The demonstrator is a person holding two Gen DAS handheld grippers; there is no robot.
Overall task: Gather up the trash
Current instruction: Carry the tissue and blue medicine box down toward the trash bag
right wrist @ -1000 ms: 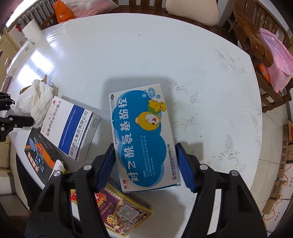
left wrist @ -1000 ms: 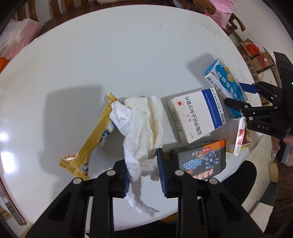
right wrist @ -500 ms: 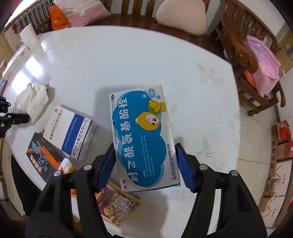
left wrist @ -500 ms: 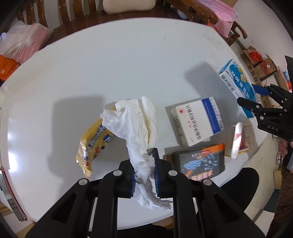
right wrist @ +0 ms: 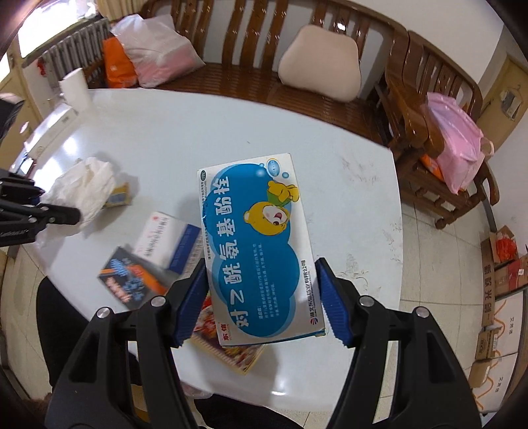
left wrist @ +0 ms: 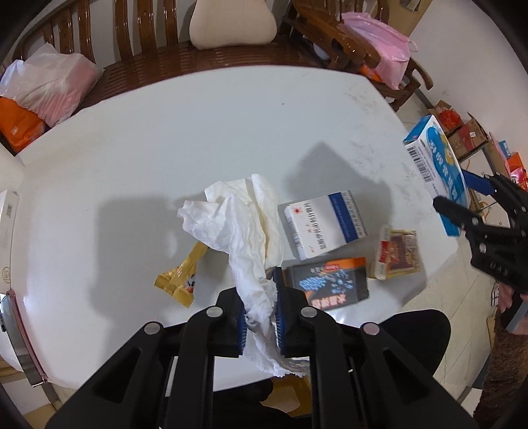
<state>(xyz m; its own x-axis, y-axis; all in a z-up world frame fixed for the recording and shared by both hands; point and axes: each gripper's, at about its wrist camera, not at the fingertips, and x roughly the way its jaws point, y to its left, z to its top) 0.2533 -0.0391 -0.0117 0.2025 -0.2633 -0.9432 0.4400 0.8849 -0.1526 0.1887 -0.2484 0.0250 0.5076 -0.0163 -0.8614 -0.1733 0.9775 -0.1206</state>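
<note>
White table [left wrist: 198, 132], boxes [left wrist: 325, 224], likely wrappers [left wrist: 180, 277]

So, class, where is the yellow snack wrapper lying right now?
In the left wrist view, the yellow snack wrapper lies on the white table, left of the left gripper and partly under the crumpled tissue it grips.

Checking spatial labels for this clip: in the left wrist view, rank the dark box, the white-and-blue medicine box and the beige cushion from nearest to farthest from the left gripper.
1. dark box: on the table, just right of the left gripper.
2. white-and-blue medicine box: farther in, right of the tissue.
3. beige cushion: on the bench beyond the table.
</note>
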